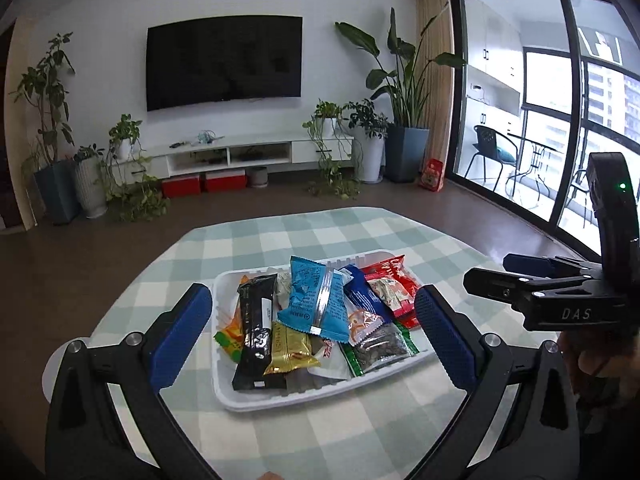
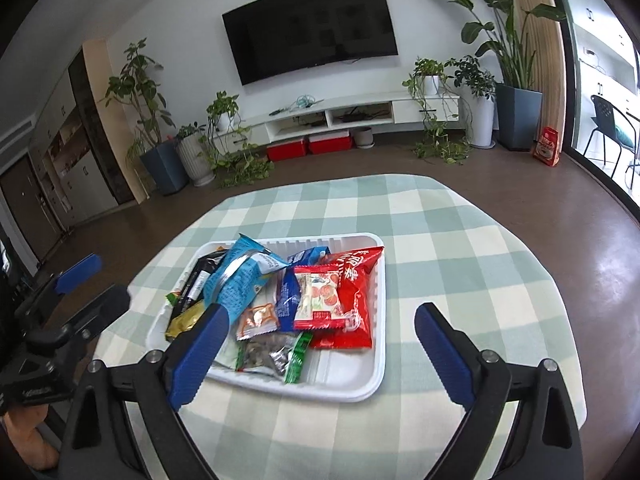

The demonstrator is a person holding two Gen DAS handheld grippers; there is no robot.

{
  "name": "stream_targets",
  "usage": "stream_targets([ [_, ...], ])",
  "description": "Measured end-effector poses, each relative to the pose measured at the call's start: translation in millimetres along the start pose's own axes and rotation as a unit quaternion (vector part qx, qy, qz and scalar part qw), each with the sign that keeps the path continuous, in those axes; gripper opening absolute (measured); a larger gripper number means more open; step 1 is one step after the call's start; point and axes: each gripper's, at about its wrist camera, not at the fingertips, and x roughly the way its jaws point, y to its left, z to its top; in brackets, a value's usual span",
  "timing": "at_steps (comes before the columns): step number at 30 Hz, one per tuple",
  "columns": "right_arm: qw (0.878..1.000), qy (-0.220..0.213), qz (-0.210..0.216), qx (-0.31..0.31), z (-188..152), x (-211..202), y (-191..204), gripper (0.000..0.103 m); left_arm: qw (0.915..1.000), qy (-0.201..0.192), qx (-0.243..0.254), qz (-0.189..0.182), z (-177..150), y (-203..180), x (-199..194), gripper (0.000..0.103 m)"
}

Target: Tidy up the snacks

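Two hand-held grippers hover above a white tray heaped with snack packets on a table spread with a green-and-white checked cloth. On the left, the left gripper holds its blue-padded fingers spread wide and empty, framing the tray from the near side. Inside the tray, from left to right, lie an orange-and-green packet at the left edge, a long black bar, a gold packet just beside it at the near side, a light blue packet riding on top of the pile, a dark blue packet, a green-edged clear packet of dark seeds at the near right, and a large red bag against the tray's right wall. A smaller red-and-white packet rests on top of the red bag. To the right of the tray, the right gripper is likewise spread open and holds nothing, its left finger over the tray's near left corner and its right finger over bare cloth. Far behind the table, a dark television hangs on a white wall above a low white cabinet flanked by potted plants.
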Motion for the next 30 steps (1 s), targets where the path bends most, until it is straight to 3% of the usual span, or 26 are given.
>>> stream_targets([
  [4,0.999,-0.04,-0.009,0.003,-11,-33,10,0.101,0.9972,-0.03,0.03,0.061,-10,-19,-49,0.103],
  [11,0.996,-0.087,-0.004,0.023,-23,-85,22,0.103,0.9916,-0.006,-0.011,0.129,-21,-27,-103,0.103],
  [16,0.993,-0.115,-0.003,0.038,-32,-114,26,0.103,0.9919,-0.004,-0.04,0.12,-27,-25,-132,0.103],
  [22,0.983,-0.181,-0.006,0.025,-53,-156,37,0.103,0.9918,0.015,-0.048,0.118,-37,-25,-142,0.103],
  [30,0.987,-0.146,-0.053,0.026,-77,-162,47,0.103,0.9914,0.051,-0.06,0.105,-58,-29,-144,0.103],
])
